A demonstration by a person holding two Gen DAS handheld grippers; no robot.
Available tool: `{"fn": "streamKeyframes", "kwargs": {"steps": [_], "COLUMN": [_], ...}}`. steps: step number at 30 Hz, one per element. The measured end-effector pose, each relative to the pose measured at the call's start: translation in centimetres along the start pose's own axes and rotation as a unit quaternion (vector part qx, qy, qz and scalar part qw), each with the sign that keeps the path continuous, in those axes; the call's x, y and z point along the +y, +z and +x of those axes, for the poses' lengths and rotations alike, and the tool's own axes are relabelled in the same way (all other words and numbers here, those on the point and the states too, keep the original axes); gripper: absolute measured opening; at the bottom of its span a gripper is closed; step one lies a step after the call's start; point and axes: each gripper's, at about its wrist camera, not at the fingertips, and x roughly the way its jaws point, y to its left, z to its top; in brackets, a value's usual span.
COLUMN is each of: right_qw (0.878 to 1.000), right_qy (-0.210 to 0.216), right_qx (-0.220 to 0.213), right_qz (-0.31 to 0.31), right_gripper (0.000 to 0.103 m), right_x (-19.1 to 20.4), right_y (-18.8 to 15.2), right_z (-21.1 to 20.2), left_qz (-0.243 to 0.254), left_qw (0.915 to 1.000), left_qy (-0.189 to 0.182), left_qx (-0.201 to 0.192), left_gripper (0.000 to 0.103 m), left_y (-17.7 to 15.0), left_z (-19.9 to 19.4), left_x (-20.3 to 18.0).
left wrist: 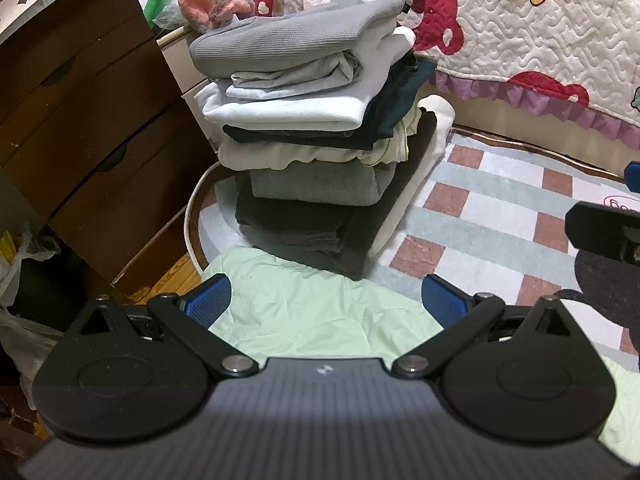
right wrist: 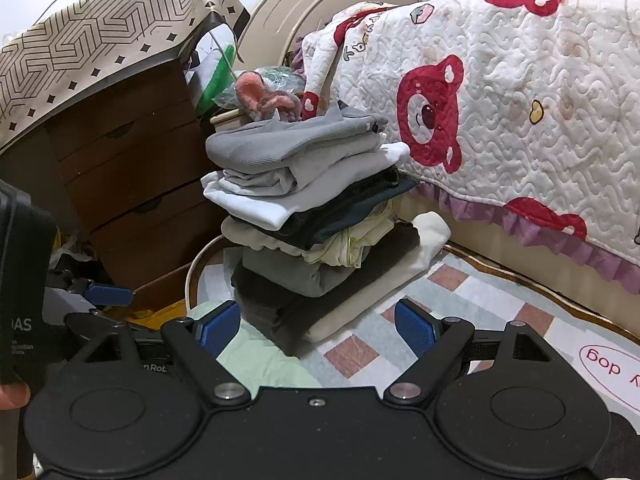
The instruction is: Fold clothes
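A pale green garment (left wrist: 320, 312) lies flat on the checked rug (left wrist: 500, 208), just under the left tool (left wrist: 326, 300), whose blue fingers are spread wide and hold nothing. At twelve o'clock stands a tall stack of folded clothes (left wrist: 312, 132). The right tool (right wrist: 318, 326) is likewise spread and empty, with the quilted bed (right wrist: 520, 120) at two o'clock and a brown dresser (left wrist: 80, 120) at ten.

Left gripper (left wrist: 326, 300): held low and level, jaws spread wide, blue pads (left wrist: 210, 298) well apart, nothing between them. Right gripper (right wrist: 318, 326): likewise level, jaws spread wide, blue pads (right wrist: 414, 328) empty. Grippers held side by side, each seen at the edge of the other's view. Fingertip of the holding hand (right wrist: 12, 394) noted beneath the left unit's body.
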Motion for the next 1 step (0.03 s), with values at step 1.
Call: {"fn": "streamKeyframes", "kwargs": {"steps": [1], "right_qw": [1.0], "right_qy": [0.0], "right_qx": [0.001], "right_qz": [-0.001], "right_gripper": [0.088], "right_x": [-0.01], "right_y": [-0.04], "right_z": [0.03], "left_qz": [0.001], "left_qw": [1.0], "left_qy": [0.002], "left_qx": [0.001], "left_gripper": [0.103], "left_y": [0.04], "left_z": [0.06], "left_x": [-0.05]}}
